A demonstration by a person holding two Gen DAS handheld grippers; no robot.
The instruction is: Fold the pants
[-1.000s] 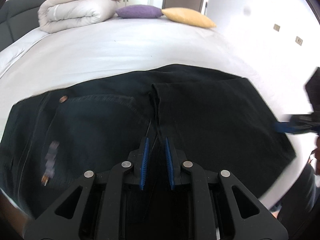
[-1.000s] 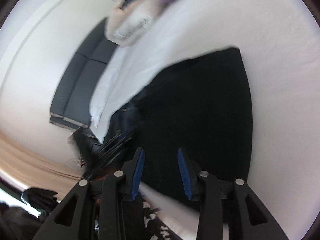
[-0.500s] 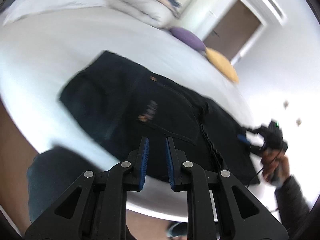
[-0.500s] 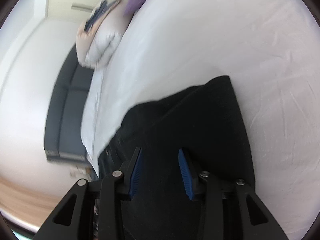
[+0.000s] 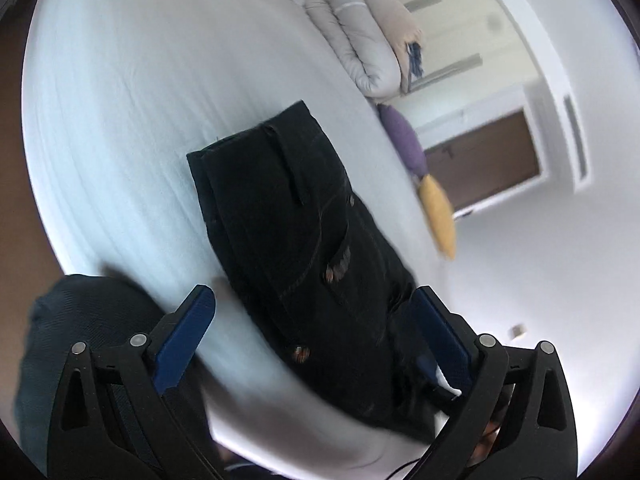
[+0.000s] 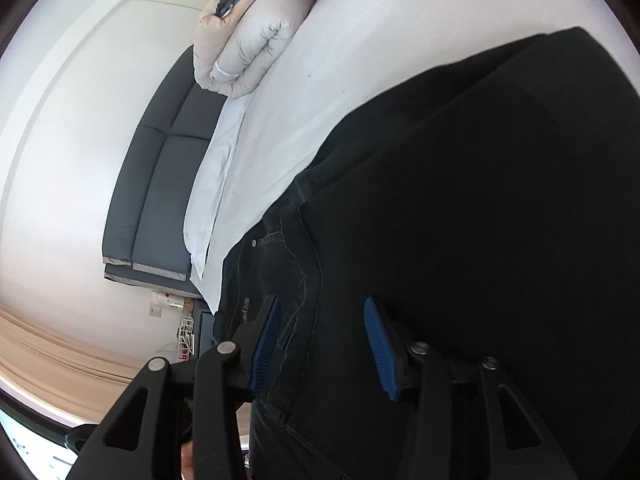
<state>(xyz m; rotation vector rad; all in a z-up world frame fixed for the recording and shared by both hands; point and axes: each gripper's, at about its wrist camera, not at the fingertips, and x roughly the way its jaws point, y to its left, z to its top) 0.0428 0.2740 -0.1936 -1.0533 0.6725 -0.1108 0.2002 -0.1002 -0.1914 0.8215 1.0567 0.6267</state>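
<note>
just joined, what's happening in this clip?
A person with a handheld gripper in each hand is folding black pants on a white bed. The pants lie flat, folded into a compact shape with a back pocket showing. The left gripper is wide open above them, gripping nothing. The right gripper is also open, hovering close over the dark fabric. A rolled duvet and purple and yellow pillows sit further up the bed.

I see even, soft daylight in both views, with the white bed sheet [image 5: 120, 128] nearly blown out. The black pants [image 6: 500, 220] swallow detail, almost no folds readable. My left view smears with motion blur near the bottom edge; fisheye bending and dark vignette ring both frames
</note>
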